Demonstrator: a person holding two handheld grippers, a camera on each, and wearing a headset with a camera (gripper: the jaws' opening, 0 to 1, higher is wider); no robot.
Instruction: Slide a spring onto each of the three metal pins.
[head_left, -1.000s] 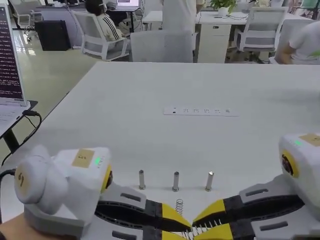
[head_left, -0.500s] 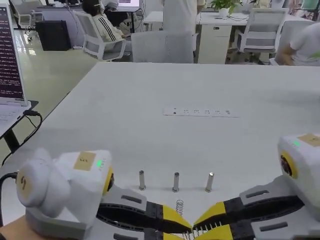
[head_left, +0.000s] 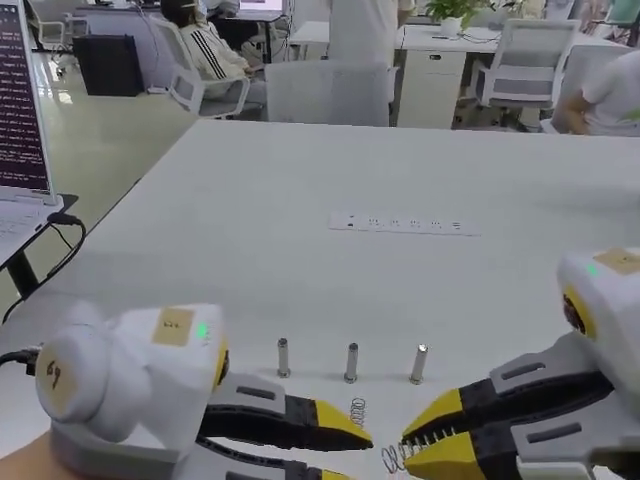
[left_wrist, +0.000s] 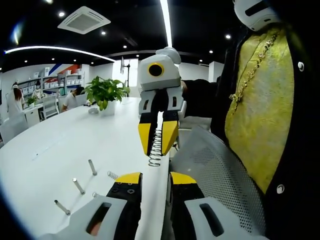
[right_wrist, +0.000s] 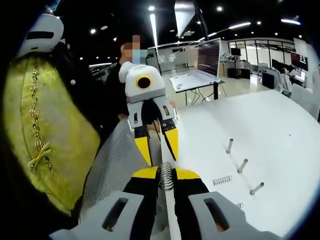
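Three short metal pins stand bare in a row on the white table: left (head_left: 283, 357), middle (head_left: 351, 362), right (head_left: 419, 363). A loose spring (head_left: 358, 409) lies just in front of the middle pin. My right gripper (head_left: 412, 450) is shut on a second spring (head_left: 395, 457), which sticks out from its yellow tips near the table's front edge; in the right gripper view this spring (right_wrist: 166, 181) sits between the jaws of the right gripper (right_wrist: 166, 172). My left gripper (head_left: 345, 455) faces it, open and holding nothing (left_wrist: 155, 177).
A white power strip (head_left: 400, 223) lies flush in the middle of the table (head_left: 400, 170). A laptop (head_left: 15, 110) stands on a side stand at the left. Office chairs and seated people are beyond the far edge.
The two grippers have drawn apart: the left has backed off to the left from the spring, and the right has shifted slightly right and up with the spring in it.
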